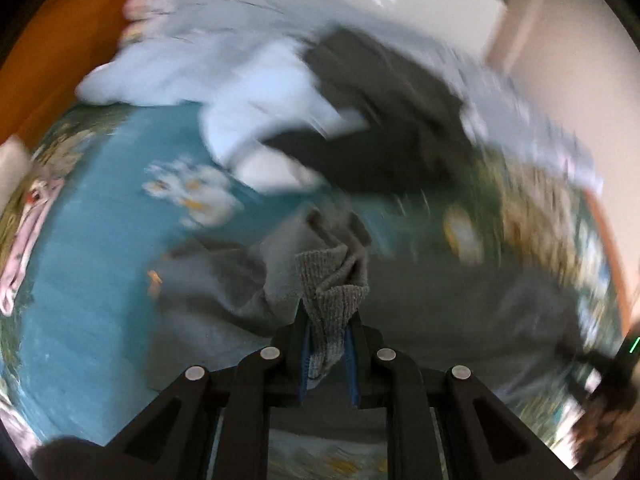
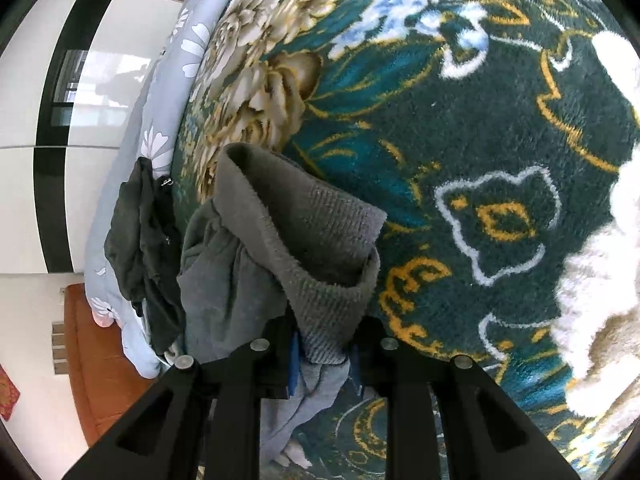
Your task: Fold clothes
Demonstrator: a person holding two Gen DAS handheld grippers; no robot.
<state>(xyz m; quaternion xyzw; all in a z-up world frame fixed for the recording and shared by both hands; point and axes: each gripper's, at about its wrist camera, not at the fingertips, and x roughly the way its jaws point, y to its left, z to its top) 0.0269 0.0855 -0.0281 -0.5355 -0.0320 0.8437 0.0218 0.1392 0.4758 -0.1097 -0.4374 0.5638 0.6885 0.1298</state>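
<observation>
Item: grey knitted garment with ribbed cuff or hem (image 2: 320, 240), held at two places.

Left gripper (image 1: 328, 336): black two-finger tool with blue pads, clenched on a bunched ribbed edge of the grey garment (image 1: 332, 288), which stands up between the jaws. The rest of the grey cloth trails away to the left over the bed. View heavily blurred.

Right gripper (image 2: 324, 344): same pattern, jaws closed on another ribbed band of the grey garment, the band folded over in a loop just ahead of the fingers. Smoother grey fabric hangs below and to the left of the tool.

Beneath: teal plush blanket with gold and white floral pattern (image 2: 480, 128), covering the bed.

Further off, left wrist view: dark charcoal garment (image 1: 392, 120) lying against pale blue-white clothing (image 1: 240, 80); pink cloth (image 1: 24, 240) at the left edge.

Further off, right wrist view: dark green-black garment (image 2: 140, 236) on a light blue daisy-print sheet (image 2: 160, 92); white fluffy fabric (image 2: 600, 280) at right; orange-brown floor (image 2: 100, 352); white wardrobe with black stripe (image 2: 60, 120).
</observation>
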